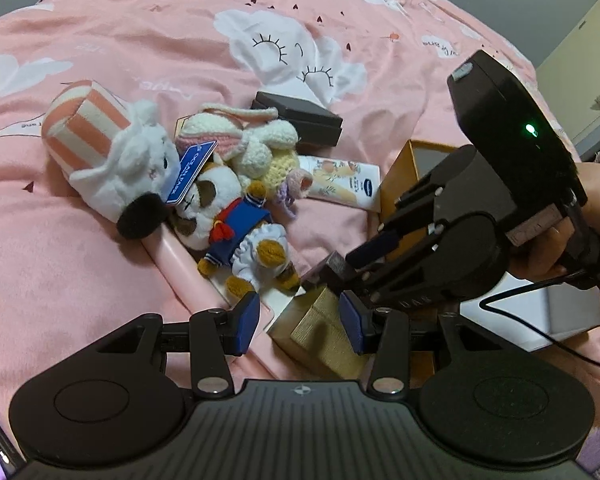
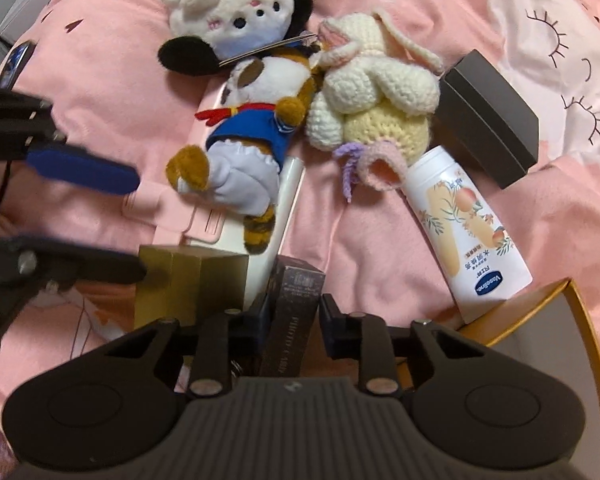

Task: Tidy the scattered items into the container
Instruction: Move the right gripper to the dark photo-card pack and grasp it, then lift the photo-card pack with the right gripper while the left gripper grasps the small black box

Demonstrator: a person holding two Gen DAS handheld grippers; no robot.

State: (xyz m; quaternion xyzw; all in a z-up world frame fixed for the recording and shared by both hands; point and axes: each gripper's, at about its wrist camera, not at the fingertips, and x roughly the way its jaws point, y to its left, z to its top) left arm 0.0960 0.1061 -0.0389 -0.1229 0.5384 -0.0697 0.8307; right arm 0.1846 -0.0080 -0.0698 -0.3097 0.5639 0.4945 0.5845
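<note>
We see a pink bedspread strewn with plush toys. Our right hand-held gripper is clamped on a small dark box. Our left hand-held gripper is spread wide around a gold box, not touching it. The orange-walled container sits just beside a Vaseline bottle.

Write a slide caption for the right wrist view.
Right gripper straddles a dark slim box beside toys on pink bedding.
</note>
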